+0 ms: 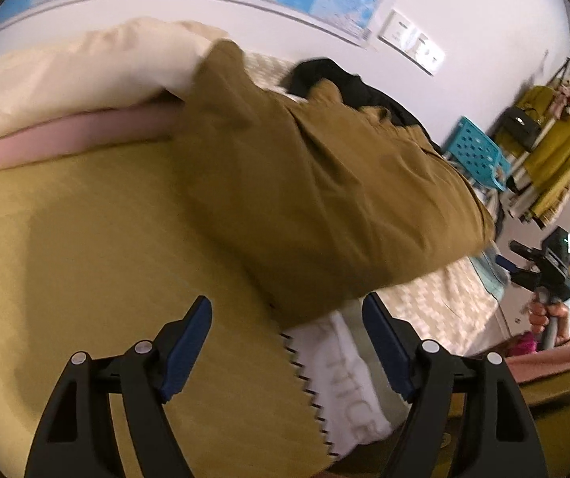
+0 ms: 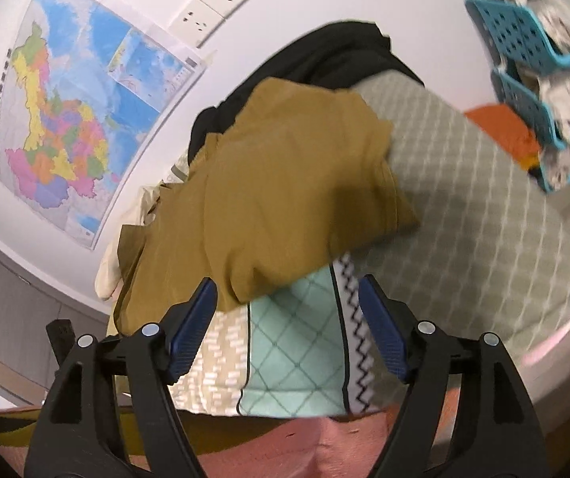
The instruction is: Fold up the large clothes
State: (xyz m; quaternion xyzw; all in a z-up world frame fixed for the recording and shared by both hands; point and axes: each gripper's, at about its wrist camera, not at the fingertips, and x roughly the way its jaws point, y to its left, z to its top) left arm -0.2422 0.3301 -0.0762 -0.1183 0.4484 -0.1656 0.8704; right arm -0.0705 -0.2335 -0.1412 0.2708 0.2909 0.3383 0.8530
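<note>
An olive-brown garment [image 1: 325,199] lies folded in a thick bundle on the bed, partly over a mustard blanket [image 1: 106,239]. My left gripper [image 1: 287,302] is open just short of the bundle's near corner, and its blue pads [image 1: 189,338] touch no cloth. In the right wrist view the same garment [image 2: 285,183] lies ahead on the patterned bedspread [image 2: 464,199]. My right gripper [image 2: 288,283] is open at the bundle's near edge, with only bedspread showing between its fingers. The left wrist view also shows the right gripper [image 1: 518,263] at the far right, held in a hand.
A black garment [image 2: 325,55] is heaped behind the olive one. A cream pillow [image 1: 86,67] and a pink cushion [image 1: 86,135] lie at the head of the bed. Turquoise baskets [image 2: 524,40] stand beside the bed, a clothes rack [image 1: 555,159] beyond. A map [image 2: 78,111] hangs on the wall.
</note>
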